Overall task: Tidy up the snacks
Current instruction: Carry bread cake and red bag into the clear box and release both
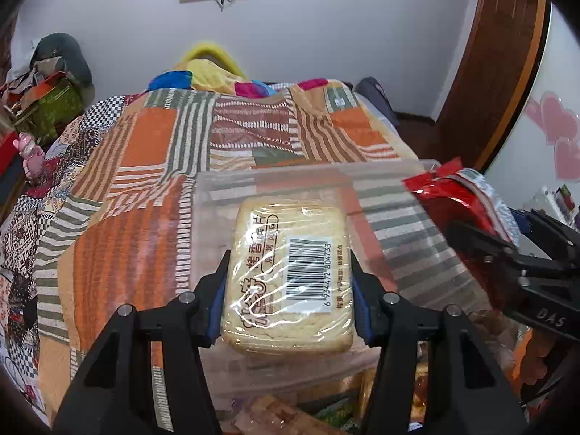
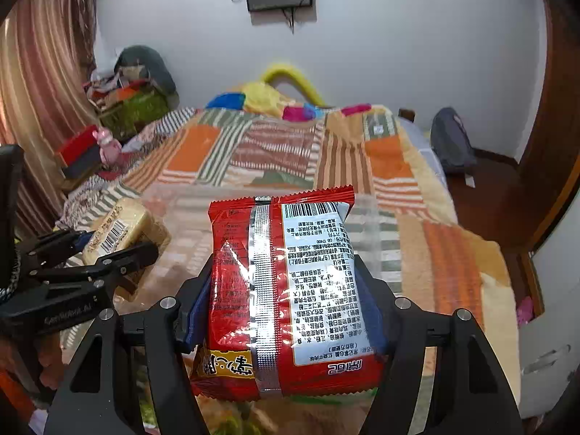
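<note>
My left gripper is shut on a pale toast-slice pack in clear wrap with a barcode label, held above a clear plastic bin on the bed. The pack also shows in the right wrist view, with the left gripper at the left. My right gripper is shut on a red instant-noodle packet, back side up, over the same bin. The red packet and the right gripper show at the right of the left wrist view.
The bin sits on a patchwork orange-striped bedspread. More snack packs lie below the grippers at the near edge. Boxes and clutter stand at the left. A backpack stands on the floor at the right.
</note>
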Demonstrator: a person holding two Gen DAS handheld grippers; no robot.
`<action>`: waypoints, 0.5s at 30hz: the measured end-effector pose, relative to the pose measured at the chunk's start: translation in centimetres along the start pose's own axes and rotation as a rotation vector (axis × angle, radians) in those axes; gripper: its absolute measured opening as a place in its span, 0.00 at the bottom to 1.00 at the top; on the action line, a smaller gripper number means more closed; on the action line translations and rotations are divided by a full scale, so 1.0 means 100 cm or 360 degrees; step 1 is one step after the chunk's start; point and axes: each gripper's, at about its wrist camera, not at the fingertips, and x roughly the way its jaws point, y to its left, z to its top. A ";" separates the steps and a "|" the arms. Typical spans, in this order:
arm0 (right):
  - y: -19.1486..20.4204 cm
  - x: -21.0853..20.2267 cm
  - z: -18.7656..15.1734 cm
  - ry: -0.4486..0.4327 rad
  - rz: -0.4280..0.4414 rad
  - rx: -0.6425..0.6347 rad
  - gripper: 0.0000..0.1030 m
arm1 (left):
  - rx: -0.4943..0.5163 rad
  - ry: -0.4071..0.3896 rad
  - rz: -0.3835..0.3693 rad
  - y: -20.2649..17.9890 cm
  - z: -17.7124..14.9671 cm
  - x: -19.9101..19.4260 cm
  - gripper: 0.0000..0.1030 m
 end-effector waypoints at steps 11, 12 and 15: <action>-0.002 0.008 0.001 0.0131 -0.0036 -0.0027 0.64 | 0.0055 0.0032 0.0047 -0.005 -0.002 0.015 0.54; -0.001 0.006 0.001 0.0122 -0.0037 -0.0032 0.64 | 0.0069 -0.0003 0.0065 -0.006 -0.002 0.010 0.54; -0.001 -0.002 0.002 0.0089 -0.0045 -0.0040 0.65 | 0.0102 -0.0059 0.0092 -0.008 0.000 -0.004 0.54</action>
